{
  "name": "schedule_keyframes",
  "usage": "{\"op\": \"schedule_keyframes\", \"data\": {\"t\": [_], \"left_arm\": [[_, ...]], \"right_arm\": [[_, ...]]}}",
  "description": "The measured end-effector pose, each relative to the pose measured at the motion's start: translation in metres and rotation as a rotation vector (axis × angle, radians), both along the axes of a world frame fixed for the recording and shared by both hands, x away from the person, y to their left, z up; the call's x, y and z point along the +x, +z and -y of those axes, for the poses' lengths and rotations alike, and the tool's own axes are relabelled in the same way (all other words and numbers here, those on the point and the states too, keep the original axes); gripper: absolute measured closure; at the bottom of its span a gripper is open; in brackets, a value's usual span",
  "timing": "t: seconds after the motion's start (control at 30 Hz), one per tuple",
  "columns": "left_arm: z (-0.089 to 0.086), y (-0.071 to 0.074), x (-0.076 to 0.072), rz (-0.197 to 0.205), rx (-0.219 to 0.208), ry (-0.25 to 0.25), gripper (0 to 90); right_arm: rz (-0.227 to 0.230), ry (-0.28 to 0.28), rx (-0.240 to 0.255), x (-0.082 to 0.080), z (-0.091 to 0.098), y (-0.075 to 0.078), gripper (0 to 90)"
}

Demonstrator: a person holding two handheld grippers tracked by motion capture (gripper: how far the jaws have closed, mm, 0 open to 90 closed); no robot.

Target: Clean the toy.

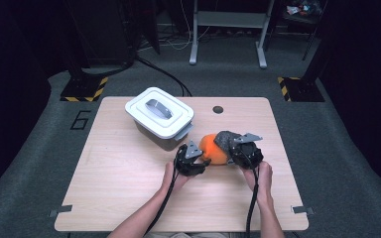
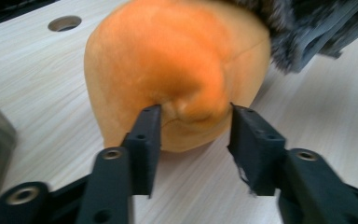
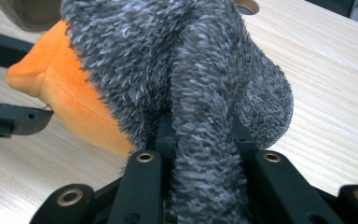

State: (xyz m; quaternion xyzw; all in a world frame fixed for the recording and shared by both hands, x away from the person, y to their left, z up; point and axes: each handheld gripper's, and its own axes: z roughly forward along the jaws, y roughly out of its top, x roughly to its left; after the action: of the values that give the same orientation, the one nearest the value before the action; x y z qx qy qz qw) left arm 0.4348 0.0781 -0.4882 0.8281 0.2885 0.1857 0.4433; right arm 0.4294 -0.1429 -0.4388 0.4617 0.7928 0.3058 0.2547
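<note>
A plush toy lies on the wooden table (image 1: 129, 188), with a smooth orange body (image 1: 212, 148) and a shaggy grey part (image 1: 224, 140) on top. My left gripper (image 1: 203, 158) is at the toy's left end. Its jaws (image 2: 196, 126) stand open on either side of a small bulge of the orange body (image 2: 177, 70), and the pads do not squeeze it. From the right, my right gripper (image 1: 229, 148) is shut on a fold of the grey fur (image 3: 200, 93), with its fingertips (image 3: 201, 128) buried in the pile. The left gripper's jaws (image 3: 9, 116) also show at the left of the right gripper view.
A white lidded bin (image 1: 159, 115) with a grey handle stands on the table behind and to the left of the toy, close to it. A round hole (image 1: 218, 109) sits near the table's far edge. Both forearms come in from the near edge.
</note>
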Motion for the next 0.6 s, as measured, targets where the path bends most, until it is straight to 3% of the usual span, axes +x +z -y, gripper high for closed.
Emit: {"op": "schedule_keyframes", "data": {"t": [0.07, 0.2, 0.43, 0.6], "left_arm": [[0.0005, -0.0021, 0.0013, -0.01, -0.002, 0.008, 43.6], [0.0046, -0.0055, 0.0042, 0.013, 0.015, 0.016, 42.4], [0.0083, -0.0082, 0.0046, 0.031, 0.009, 0.021, 67.0], [0.0059, -0.0049, 0.0037, 0.011, -0.021, 0.016, 76.0]], "right_arm": [[0.004, -0.001, 0.001, -0.0002, -0.001, -0.0002, 72.2], [0.014, 0.005, -0.008, -0.0007, -0.0035, -0.0006, 72.2], [0.017, -0.005, -0.017, -0.0013, -0.0036, -0.0027, 72.2], [0.029, -0.008, 0.001, -0.0054, 0.0004, -0.0001, 72.1]]}}
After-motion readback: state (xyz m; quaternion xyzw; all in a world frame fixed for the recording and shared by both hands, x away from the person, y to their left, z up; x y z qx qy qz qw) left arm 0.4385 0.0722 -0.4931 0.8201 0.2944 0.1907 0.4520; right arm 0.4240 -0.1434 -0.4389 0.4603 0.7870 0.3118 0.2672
